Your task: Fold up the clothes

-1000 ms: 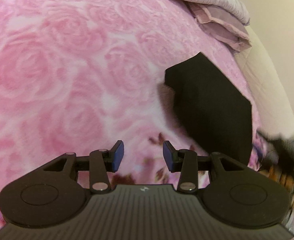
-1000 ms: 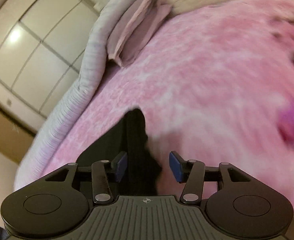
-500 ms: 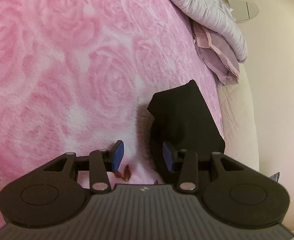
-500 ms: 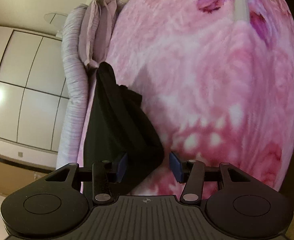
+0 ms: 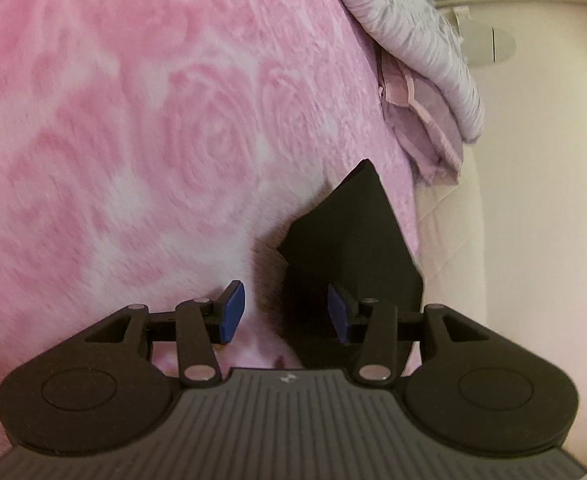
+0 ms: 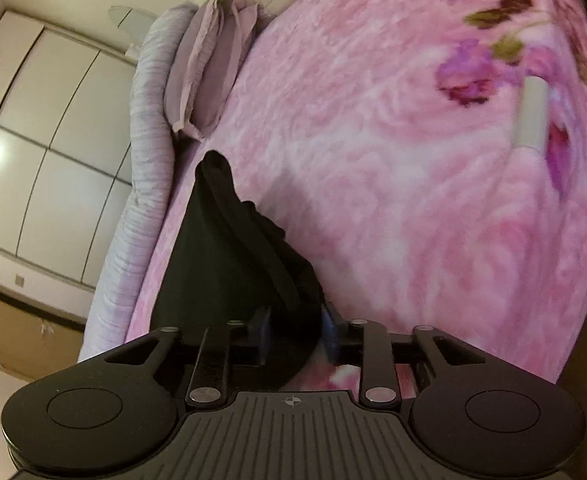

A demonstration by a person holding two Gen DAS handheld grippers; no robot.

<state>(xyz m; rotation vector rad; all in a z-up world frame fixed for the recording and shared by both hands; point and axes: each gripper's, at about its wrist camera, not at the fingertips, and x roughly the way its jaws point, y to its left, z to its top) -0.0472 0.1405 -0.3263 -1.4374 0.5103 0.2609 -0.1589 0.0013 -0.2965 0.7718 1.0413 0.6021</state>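
Note:
A black garment lies folded on the pink rose-patterned blanket near the bed's right edge. My left gripper is open, its blue pads wide apart, with the garment's near left edge between them. In the right wrist view the black garment rises in bunched folds. My right gripper is shut on its near corner, with cloth filling the gap between the pads.
A grey striped duvet and a lilac pillow lie at the bed's far end. A cream mattress side runs past the blanket's edge. White wardrobe doors stand beyond. A small white object lies on the blanket.
My right gripper has closed on the garment's near corner. My left gripper moved closer to the garment, still open.

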